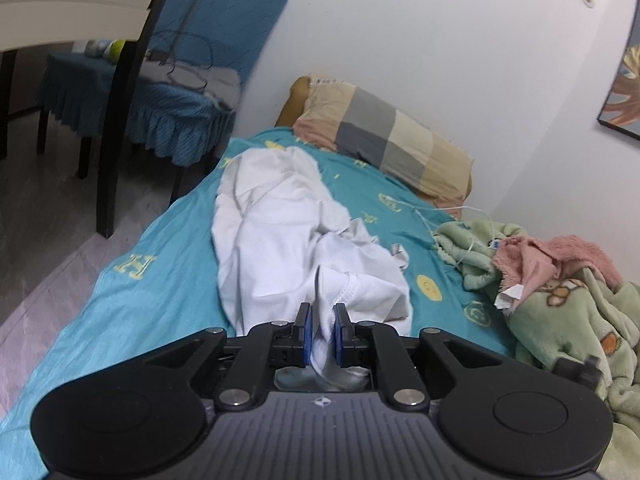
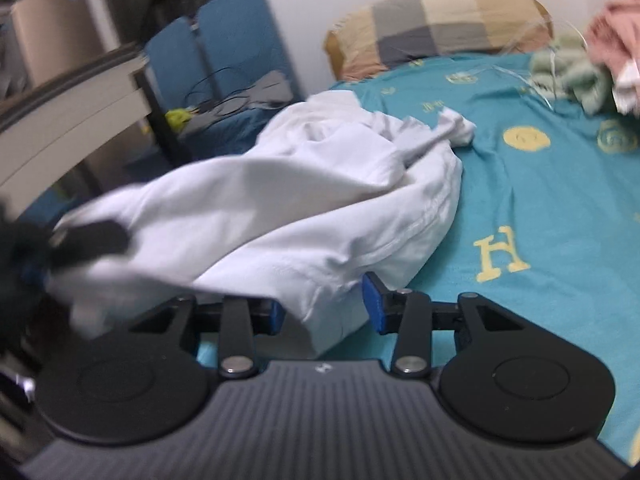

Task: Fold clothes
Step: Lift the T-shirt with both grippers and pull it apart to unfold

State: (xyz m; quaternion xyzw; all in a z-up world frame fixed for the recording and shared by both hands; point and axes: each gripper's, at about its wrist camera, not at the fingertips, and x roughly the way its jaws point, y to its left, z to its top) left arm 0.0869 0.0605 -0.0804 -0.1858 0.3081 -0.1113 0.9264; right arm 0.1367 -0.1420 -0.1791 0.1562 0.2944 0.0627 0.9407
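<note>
Barely begun: white garment [image 1: 280,236] crumpled on bed [image 1: 120,280], no fold made.
Left gripper [image 1: 322,316] clamped on hem; right gripper [image 2: 324,304] spread around an edge.

You have one white garment [image 1: 280,216] on one teal bedsheet [image 1: 120,288], and two grippers: the left gripper [image 1: 322,312] and the right gripper [image 2: 320,304]. You have one checked pillow [image 1: 384,136], one green blanket [image 1: 568,320] and one pink cloth [image 1: 560,258]. Beside the bed you have two blue-covered chairs [image 1: 224,20] and one framed picture [image 1: 624,92].
</note>
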